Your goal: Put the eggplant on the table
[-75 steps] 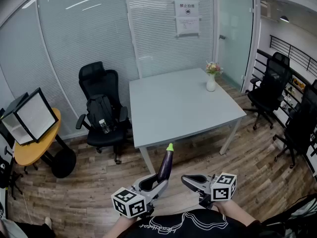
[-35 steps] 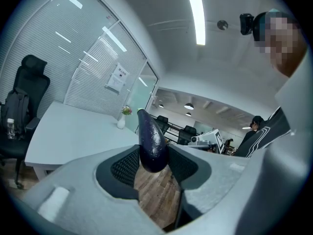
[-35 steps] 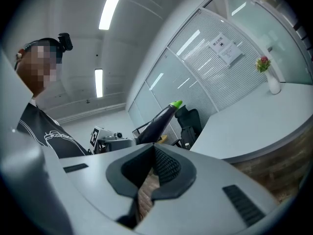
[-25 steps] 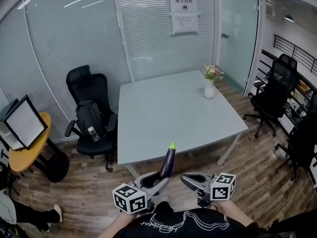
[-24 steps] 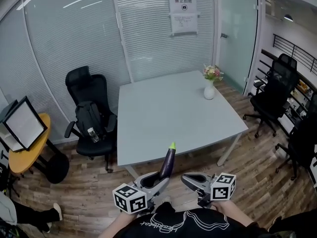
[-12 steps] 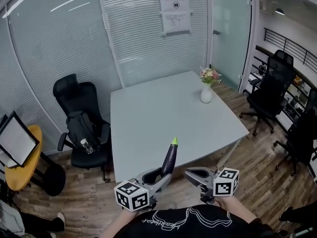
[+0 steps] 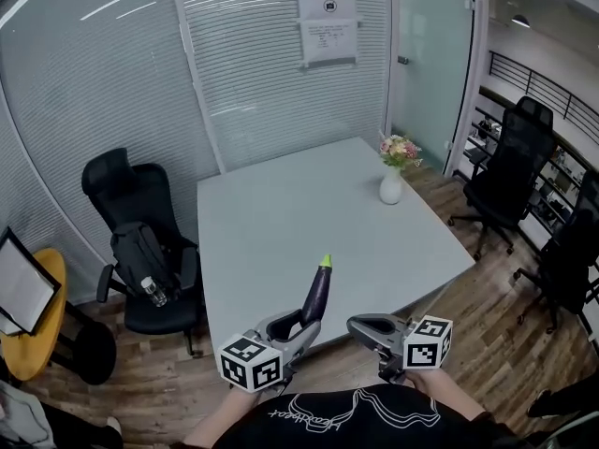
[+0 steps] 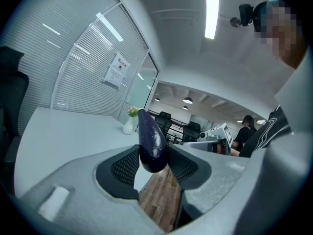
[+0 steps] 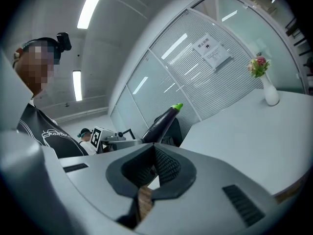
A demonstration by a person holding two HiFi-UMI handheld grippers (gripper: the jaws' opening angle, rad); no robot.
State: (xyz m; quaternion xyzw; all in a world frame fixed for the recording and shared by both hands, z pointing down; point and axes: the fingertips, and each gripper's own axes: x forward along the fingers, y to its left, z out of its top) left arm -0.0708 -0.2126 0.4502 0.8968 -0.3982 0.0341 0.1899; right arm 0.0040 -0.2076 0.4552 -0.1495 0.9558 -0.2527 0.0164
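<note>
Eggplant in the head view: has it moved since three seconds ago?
Yes. The eggplant has come forward toward the table; it now shows against the tabletop, past its near edge.

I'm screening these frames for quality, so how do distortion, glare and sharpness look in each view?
Head view: mild wide-angle bowing of the glass walls, evenly lit table, all sharp. Left gripper view: heavy fisheye with dark corners, blown-out ceiling light, glints on the eggplant. Right gripper view: same fisheye, sharp.
</note>
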